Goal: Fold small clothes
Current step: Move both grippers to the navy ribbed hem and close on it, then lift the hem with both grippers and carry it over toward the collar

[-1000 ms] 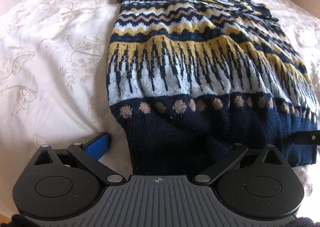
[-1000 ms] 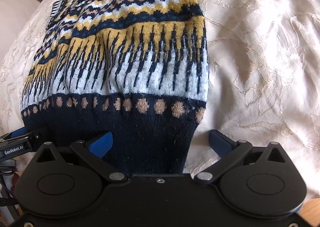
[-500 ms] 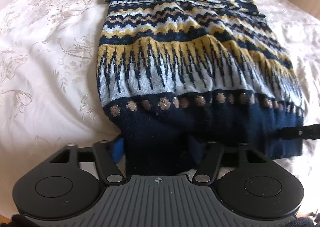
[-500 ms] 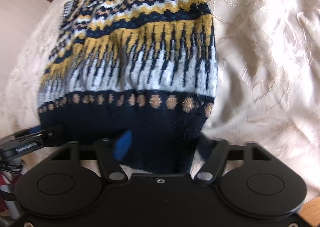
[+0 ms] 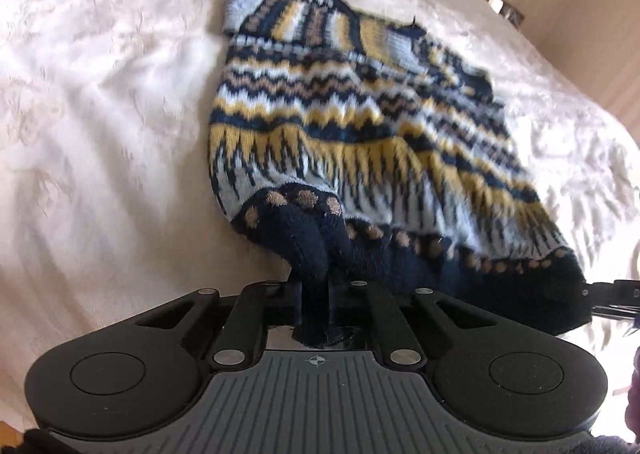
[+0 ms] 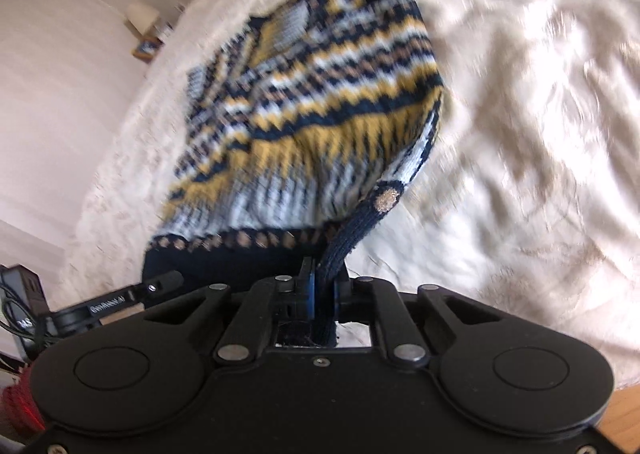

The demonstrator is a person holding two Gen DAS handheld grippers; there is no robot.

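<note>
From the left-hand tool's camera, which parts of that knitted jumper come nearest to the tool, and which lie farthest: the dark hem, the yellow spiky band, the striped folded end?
1. Navy ribbed hem of the patterned knitted jumper: nearest, pinched in the left tool.
2. Yellow spiky band: midway up the white bedspread.
3. Striped folded end: farthest, at the top.

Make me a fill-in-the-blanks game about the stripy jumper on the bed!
1. Both grippers are shut on the navy, yellow and pale-blue knitted jumper's dark ____ hem.
2. The jumper lies on a ____ embroidered bedspread.
3. The left gripper and right gripper each pinch a hem ____.

Missing words: navy; white; corner
</note>
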